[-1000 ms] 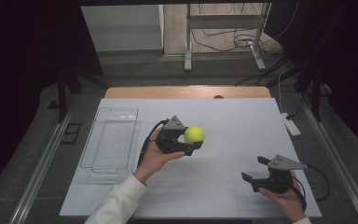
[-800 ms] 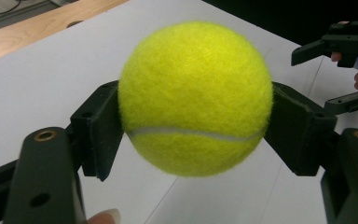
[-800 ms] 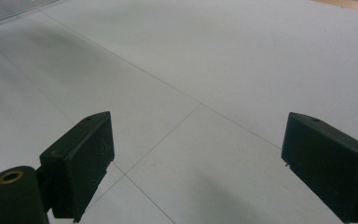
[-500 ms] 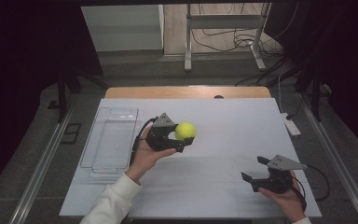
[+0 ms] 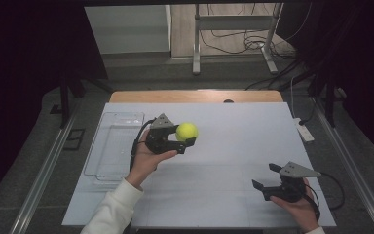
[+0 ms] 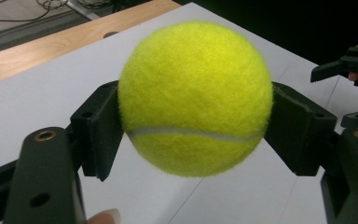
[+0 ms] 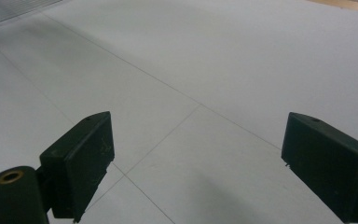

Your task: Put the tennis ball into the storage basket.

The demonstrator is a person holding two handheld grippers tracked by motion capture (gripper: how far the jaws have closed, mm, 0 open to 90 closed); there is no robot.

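Since the earlier high view frames, the left gripper point(image 5: 187, 141) has carried the tennis ball point(image 5: 186, 131) a short way toward the left of the frame and then slightly back, so the ball now sits left of frame centre, above the white table sheet point(image 5: 233, 146) and just right of the clear plastic tray point(image 5: 114, 146); the right gripper point(image 5: 265, 178) has kept its place at the lower right. High view: the ball is clamped at the tip of the left gripper and looks lifted off the sheet, though contact with it cannot be ruled out from this angle; the tray at centre left is empty; the right gripper rests over the sheet with its jaws spread and nothing between them. Left gripper view: the tennis ball point(image 6: 196, 98) occupies the frame centre, with both black jaws pressed against its sides, so the grasp is firm; the other gripper appears at the right edge. Right gripper view: the right gripper point(image 7: 196, 163) has its jaws wide apart over the bare white table sheet point(image 7: 205, 70). Judged progress: pickup is complete and transport is under way; placement, probably into the tray, and release remain
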